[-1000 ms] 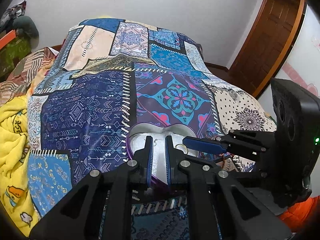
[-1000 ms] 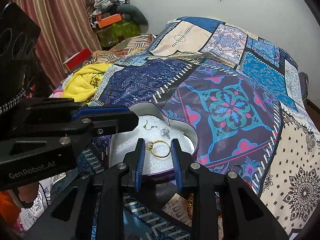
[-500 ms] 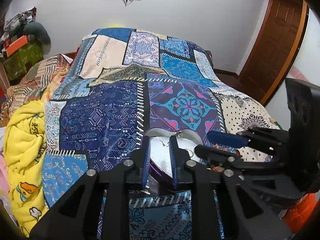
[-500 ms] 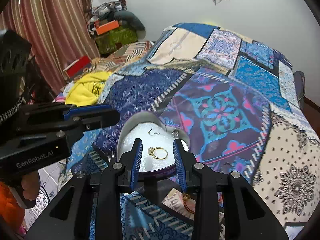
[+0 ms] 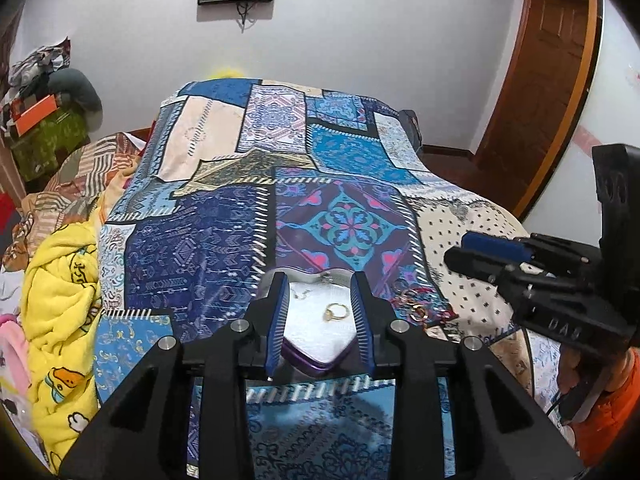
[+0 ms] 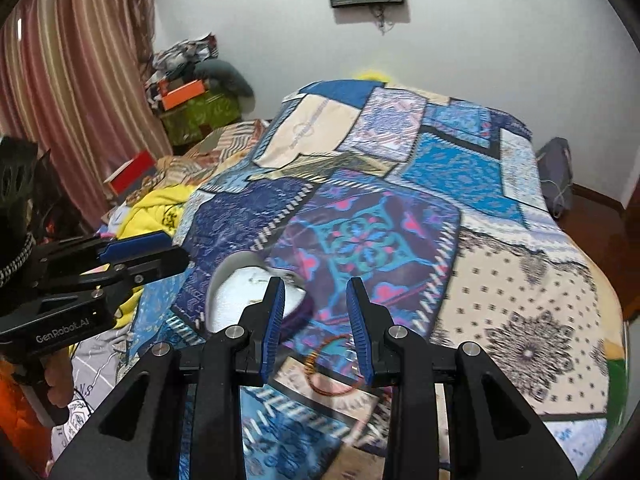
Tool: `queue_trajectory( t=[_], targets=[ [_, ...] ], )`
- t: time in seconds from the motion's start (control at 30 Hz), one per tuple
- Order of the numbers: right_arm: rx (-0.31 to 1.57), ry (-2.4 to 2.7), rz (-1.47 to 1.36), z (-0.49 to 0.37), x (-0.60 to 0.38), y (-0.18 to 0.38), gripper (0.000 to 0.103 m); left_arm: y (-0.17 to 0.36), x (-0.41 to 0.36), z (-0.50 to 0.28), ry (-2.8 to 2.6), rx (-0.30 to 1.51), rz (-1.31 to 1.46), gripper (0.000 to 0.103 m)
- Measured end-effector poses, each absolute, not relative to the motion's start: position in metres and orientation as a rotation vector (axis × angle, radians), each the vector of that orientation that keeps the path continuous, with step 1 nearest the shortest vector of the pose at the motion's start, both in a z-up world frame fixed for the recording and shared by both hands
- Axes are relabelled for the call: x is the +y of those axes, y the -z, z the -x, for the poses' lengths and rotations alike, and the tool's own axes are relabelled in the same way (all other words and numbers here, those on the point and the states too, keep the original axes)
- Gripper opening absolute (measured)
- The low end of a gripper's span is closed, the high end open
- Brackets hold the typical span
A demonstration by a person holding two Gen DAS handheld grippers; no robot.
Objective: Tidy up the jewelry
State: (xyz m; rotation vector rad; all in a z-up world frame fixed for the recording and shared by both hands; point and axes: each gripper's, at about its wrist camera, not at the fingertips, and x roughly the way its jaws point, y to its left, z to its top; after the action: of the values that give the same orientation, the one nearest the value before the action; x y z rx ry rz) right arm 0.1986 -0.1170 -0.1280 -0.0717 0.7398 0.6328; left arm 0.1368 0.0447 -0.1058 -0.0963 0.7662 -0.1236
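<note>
Near the bed's (image 5: 200,232) front edge, the gold ring (image 5: 337,312) is lying light and slippery in the heart-shaped tin (image 5: 320,362), likeliest pinched across its band, while the left gripper (image 5: 320,322) is opening empty and the right gripper (image 6: 316,330) is hovering part-open, empty.

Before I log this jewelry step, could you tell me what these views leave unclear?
- Heart-shaped box: left wrist view, sides behind the left gripper fingers.
- Small earrings: left view, too small to identify.
- Red bracelet: right wrist view, motion-blurred, partly behind the right gripper.
</note>
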Motion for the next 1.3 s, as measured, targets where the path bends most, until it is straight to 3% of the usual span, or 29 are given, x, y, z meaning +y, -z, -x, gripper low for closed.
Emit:
queue_trajectory(
  t=[0.5,1.3],
  targets=[
    [0.773,-0.504,0.008,-0.203,-0.191,0.14,0.029,0.135,-0.015,-0.144,0.222,0.864,0.059,0.031],
    [0.94,-0.546,0.028,-0.219,-0.195,0.202,0.029,0.193,-0.05,-0.199,0.295,0.991,0.087,0.031]
  ],
)
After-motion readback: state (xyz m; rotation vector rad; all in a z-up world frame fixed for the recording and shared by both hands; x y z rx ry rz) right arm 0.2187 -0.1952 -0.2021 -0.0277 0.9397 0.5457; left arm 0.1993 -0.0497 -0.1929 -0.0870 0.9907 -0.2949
